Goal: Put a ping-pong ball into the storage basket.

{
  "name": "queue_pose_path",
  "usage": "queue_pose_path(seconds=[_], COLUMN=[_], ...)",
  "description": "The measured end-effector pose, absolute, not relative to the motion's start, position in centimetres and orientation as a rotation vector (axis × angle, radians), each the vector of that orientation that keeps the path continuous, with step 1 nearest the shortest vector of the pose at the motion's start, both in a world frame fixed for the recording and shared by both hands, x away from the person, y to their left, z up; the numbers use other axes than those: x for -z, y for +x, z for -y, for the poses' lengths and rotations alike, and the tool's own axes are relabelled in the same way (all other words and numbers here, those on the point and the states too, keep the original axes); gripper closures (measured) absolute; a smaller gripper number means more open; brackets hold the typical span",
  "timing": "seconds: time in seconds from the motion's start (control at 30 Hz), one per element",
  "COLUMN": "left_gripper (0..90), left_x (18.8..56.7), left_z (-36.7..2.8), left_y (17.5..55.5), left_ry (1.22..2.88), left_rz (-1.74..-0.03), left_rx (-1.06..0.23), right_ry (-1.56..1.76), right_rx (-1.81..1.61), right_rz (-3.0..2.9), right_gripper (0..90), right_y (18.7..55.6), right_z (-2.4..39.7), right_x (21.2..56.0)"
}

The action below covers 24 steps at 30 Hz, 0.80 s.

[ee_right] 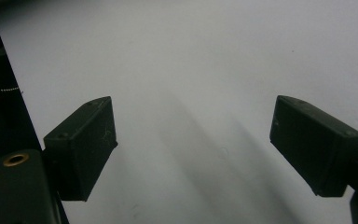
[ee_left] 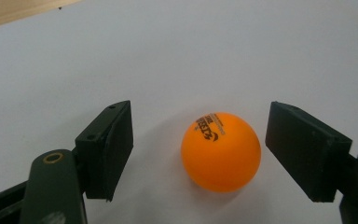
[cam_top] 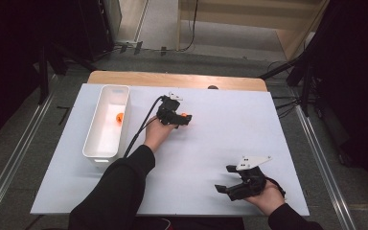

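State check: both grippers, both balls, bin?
Left gripper: open, fingers on either side of the ball, not touching it.
Right gripper: open, nothing between its fingers, held low over the white table.
Orange ball on table: loose, resting on the surface, printed side up.
Second orange ball: lying inside the bin.
White bin: upright, open top, holds one ball.

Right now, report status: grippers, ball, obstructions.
Left gripper open, straddling orange ball on the table, pads not touching. Right gripper open, empty. Second ball in white bin. Nothing in the way.
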<state>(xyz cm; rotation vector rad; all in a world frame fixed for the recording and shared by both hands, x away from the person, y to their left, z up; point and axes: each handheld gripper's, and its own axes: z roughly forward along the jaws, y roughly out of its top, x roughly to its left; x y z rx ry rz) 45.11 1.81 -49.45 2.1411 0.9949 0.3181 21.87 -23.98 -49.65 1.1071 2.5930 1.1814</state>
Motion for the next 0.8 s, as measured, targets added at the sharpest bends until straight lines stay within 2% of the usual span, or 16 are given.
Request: queue_pose_path(seconds=[0.57, 0.8], left_gripper=[23.5, 23.0], left_x=[50.7, 51.2], left_z=[-1.2, -0.6], left_y=[45.0, 44.5], left_ry=[2.181, 2.243], left_rz=[-0.987, -0.921], left_rx=[-0.315, -0.411], right_ry=[1.110, 1.110], right_rx=[-1.183, -1.182], right_rz=[-2.595, -2.597], right_gripper=[13.1, 13.1], right_y=[21.8, 21.8], right_z=[23.9, 23.8], right_x=[49.7, 49.7])
